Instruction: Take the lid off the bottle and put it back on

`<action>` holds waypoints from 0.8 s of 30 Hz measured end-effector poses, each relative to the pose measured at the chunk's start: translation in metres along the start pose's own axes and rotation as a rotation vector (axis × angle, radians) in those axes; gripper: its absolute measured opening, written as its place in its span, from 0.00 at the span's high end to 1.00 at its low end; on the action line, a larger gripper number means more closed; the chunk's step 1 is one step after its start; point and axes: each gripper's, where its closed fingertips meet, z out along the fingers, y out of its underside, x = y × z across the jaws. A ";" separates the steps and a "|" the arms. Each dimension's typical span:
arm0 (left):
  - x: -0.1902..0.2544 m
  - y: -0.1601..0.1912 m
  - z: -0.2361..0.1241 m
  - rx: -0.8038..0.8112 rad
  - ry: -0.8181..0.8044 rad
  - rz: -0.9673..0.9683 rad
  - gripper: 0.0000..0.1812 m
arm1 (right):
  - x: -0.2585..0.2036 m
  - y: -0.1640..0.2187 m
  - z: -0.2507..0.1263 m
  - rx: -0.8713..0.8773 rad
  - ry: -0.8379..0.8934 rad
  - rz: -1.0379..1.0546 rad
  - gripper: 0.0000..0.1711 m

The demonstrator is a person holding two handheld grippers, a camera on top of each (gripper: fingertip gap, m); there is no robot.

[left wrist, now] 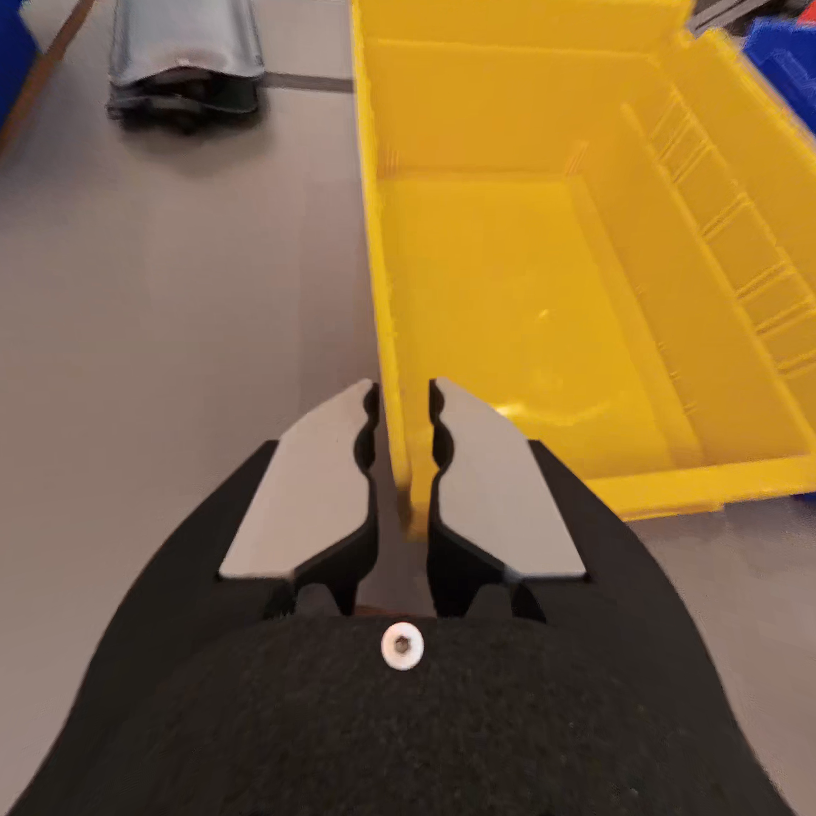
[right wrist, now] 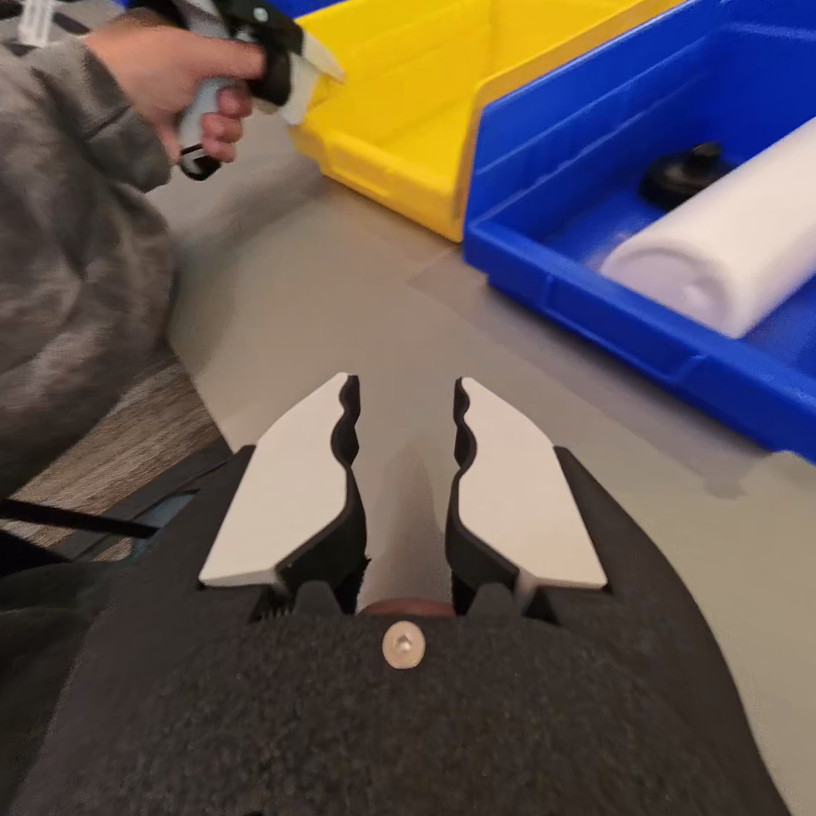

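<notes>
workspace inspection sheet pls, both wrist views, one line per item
surface: grey tabletop, bare between the bins and the right gripper.
job's things: white bottle lies on its side in the blue bin; a black object sits behind it, too blurred to tell if it is the lid.
clutter: yellow bin, nothing seen inside; dark grey pouch at the far left of the table.
grippers: left gripper open narrowly, empty, over the yellow bin's near corner; right gripper open, empty, over bare table.
cables: a black strap or cable at the table edge, cannot tell which.
surroundings: carpeted floor; person's grey sleeve and hand.
</notes>
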 end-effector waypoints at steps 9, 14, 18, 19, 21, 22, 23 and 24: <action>0.011 0.039 -0.056 0.010 -0.076 -0.048 0.97 | -0.005 -0.023 0.045 -0.045 0.171 -0.106 0.55; 0.026 0.075 -0.105 0.013 -0.082 -0.062 0.97 | -0.007 -0.043 0.075 -0.031 0.252 -0.041 0.56; 0.046 0.098 -0.137 0.031 -0.039 -0.048 0.95 | -0.021 -0.048 0.089 -0.045 0.208 0.032 0.53; 0.047 0.102 -0.144 0.035 -0.067 -0.038 0.95 | -0.028 -0.046 0.089 -0.060 0.174 0.078 0.63; 0.044 0.108 -0.154 0.026 -0.114 -0.022 0.96 | -0.020 -0.050 0.079 -0.036 0.241 0.120 0.88; 0.046 0.110 -0.156 0.032 -0.102 -0.033 0.95 | -0.018 -0.052 0.077 -0.031 0.251 0.100 0.93; 0.046 0.110 -0.158 0.043 -0.103 -0.053 0.95 | -0.018 -0.050 0.076 -0.043 0.250 0.088 0.93; 0.048 0.111 -0.161 0.052 -0.110 -0.067 0.96 | -0.019 -0.050 0.074 -0.044 0.251 0.082 0.93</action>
